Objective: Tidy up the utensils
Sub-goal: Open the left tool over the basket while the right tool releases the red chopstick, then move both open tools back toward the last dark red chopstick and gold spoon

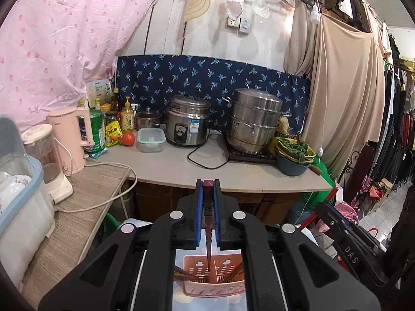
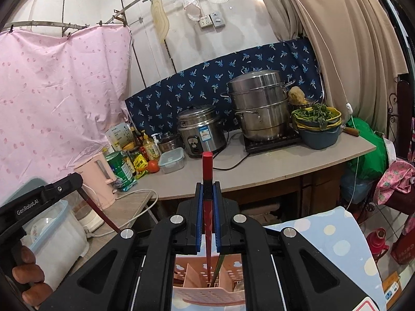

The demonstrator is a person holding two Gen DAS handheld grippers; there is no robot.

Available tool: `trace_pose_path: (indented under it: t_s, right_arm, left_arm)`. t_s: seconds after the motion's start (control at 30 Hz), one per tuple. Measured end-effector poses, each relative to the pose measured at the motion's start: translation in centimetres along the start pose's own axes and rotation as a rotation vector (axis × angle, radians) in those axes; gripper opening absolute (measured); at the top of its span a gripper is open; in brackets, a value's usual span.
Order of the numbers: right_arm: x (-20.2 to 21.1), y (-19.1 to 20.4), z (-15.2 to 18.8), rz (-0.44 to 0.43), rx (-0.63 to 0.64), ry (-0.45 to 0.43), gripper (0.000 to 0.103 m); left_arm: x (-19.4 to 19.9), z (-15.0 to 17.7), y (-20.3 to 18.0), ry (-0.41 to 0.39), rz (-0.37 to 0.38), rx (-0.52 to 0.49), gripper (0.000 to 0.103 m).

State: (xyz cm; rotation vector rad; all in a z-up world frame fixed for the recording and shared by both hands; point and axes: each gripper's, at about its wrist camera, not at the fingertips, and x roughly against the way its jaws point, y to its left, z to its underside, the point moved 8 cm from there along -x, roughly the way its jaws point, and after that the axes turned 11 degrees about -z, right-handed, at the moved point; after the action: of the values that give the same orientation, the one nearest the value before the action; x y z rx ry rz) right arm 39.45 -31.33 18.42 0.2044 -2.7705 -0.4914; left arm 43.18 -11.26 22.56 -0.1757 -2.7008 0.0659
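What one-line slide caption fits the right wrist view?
Right tongs shut on a red chopstick, tip down over the pink utensil basket, cluttered kitchen counter beyond.

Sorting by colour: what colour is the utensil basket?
Pink basket, clearest in the left wrist view.
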Motion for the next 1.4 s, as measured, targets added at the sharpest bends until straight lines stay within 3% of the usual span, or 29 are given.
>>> trace_pose_path:
  t_s: [0.5,0.67,0.73,1.0,1.4]
  right_arm:
    - [-3.6,-0.9,3.9,-0.007,-0.01,0.097,0.007]
    - [-3.7,-0.8,4.7,-0.004,0.005,0.113,0.015]
    - [-3.6,-0.8,4.9,-0.004,0.003,0.114,0.015]
    - [-2.2,-0.7,5.2,-0.015,-0.008,0.112,0.015]
    - [1.8,1.3,6.0,-0.035,0.012,0.113,0.015]
  left_arm:
    - [-3.6,2.9,-0.5,0.066,-0.004,-0.016,0.007]
    - [-3.6,3.3,-0.3,0.059,-0.011,-0.007,0.012]
    - [-3.6,3.4,-0.2,0.059,-0.011,-0.002,0.018]
    - [-2.8,3.6,0.3,0.064,-0.025,0.001,0.025]
    - [1.0,4.0,0.1,0.047,-0.032,-0.03,0.025]
